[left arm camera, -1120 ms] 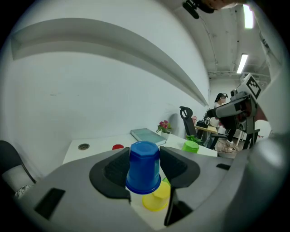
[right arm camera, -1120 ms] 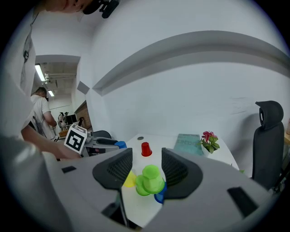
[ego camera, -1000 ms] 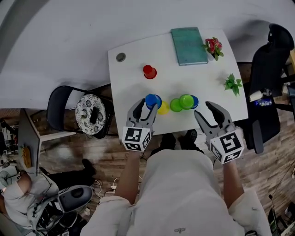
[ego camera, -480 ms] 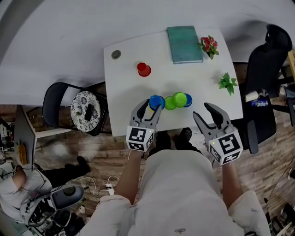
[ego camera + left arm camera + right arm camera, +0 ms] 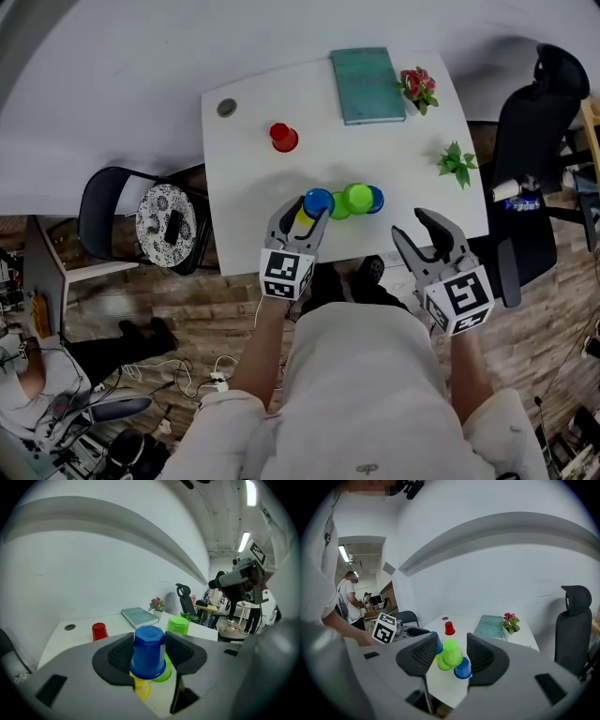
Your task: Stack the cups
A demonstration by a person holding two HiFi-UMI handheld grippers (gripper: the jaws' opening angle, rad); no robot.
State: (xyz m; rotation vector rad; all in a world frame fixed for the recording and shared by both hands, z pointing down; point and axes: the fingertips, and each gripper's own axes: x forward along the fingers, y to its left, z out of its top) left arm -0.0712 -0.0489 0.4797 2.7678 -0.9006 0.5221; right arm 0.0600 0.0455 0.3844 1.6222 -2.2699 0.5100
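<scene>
The right gripper (image 5: 410,225) hangs at the near edge of the white table (image 5: 253,187). It is closer to the person than the top green cup (image 5: 357,197) and off to its right. Its jaws are wide apart and hold nothing.

The left gripper (image 5: 306,210) is just left of the top green cup. Its jaws squeeze a blue cup (image 5: 149,651), which is upside down. A yellow cup (image 5: 142,689) peeks out from under the blue cup, but I cannot tell if the two touch.

The top green cup is upside down too. It sits on a lower green cup (image 5: 338,208) on its left and a second blue cup (image 5: 462,669) on its right.

Farther back and to the left of the top green cup, a red cup (image 5: 281,137) stands alone. Farthest back, behind the top green cup, lie a teal book (image 5: 367,84) and some flowers (image 5: 416,84).
</scene>
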